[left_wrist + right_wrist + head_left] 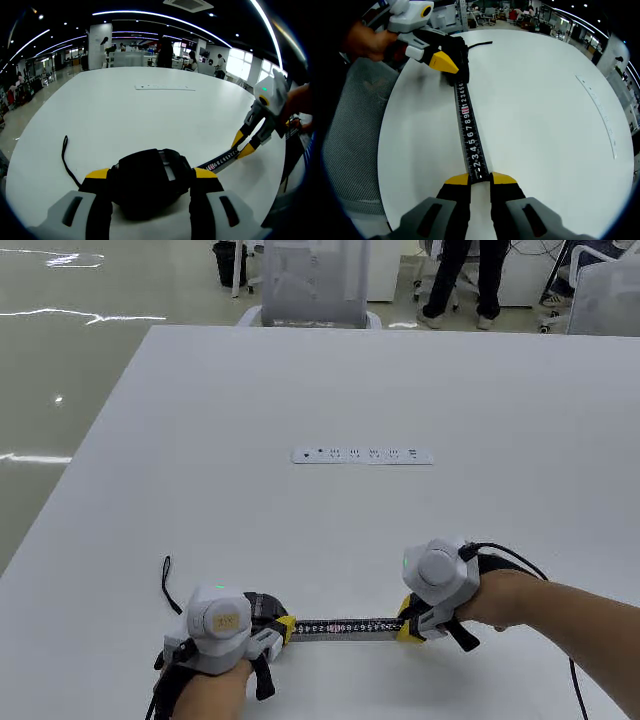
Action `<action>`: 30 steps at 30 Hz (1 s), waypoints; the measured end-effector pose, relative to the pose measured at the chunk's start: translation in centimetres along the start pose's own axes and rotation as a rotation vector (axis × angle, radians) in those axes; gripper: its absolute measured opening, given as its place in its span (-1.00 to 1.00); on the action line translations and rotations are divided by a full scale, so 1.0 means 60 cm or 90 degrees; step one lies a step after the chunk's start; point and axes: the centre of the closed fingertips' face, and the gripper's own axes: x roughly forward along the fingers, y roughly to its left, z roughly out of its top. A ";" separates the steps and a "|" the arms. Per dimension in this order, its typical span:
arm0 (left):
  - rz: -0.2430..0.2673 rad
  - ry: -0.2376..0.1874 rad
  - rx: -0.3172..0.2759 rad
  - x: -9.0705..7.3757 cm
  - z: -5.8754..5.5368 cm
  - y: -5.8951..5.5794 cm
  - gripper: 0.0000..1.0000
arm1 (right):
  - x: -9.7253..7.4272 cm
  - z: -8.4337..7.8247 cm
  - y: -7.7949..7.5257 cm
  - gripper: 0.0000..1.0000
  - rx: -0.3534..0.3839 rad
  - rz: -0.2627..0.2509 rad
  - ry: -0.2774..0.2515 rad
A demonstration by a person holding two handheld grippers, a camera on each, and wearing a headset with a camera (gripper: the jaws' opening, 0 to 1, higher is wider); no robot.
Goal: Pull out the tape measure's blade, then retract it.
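Two grippers work at the near edge of the white bench (350, 380), and both are busy. Near left, the left gripper (283, 628) is clenched around the tape measure (150, 182), its yellow-tipped jaws pressed against either side of the black case, low on the bench top. From the case the blade (470, 135) lies drawn out flat along the surface, running to the right. It is black, numbers up, with a red patch partway along. Near right, the right gripper (480, 177) is pinched on the blade's end, its jaws closed in from both sides right by the lowest numbers. A thin black wrist strap (168, 585) curls on the bench just left of the case and a little farther out. Beyond that, mid-bench and well apart from the grippers, a white power strip (362, 455) lies crosswise. At the far edge stands an office chair (315, 285). Past it, far right, a person (465, 280) in dark trousers stands on the shiny floor.
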 end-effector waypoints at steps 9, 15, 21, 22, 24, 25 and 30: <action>0.000 0.000 -0.001 0.000 0.000 0.000 0.17 | 0.001 0.007 0.004 -0.73 0.000 0.000 -0.002; 0.000 0.001 0.000 0.000 0.000 0.000 0.17 | 0.005 0.012 0.004 -0.73 -0.001 0.000 -0.004; -0.001 0.002 0.001 0.001 0.000 0.000 0.17 | 0.010 0.015 0.003 -0.73 -0.003 0.002 -0.006; -0.001 0.002 0.001 0.001 0.000 0.000 0.17 | 0.008 0.016 0.005 -0.73 -0.002 0.002 -0.006; -0.001 0.002 0.001 0.001 -0.001 0.000 0.17 | 0.009 0.018 0.006 -0.73 -0.004 0.002 -0.007; -0.001 0.002 0.001 0.001 -0.001 0.000 0.17 | 0.009 0.019 0.006 -0.73 -0.005 0.003 -0.007; -0.002 0.003 0.001 0.002 -0.001 0.000 0.17 | 0.012 0.021 0.006 -0.73 -0.007 0.005 -0.008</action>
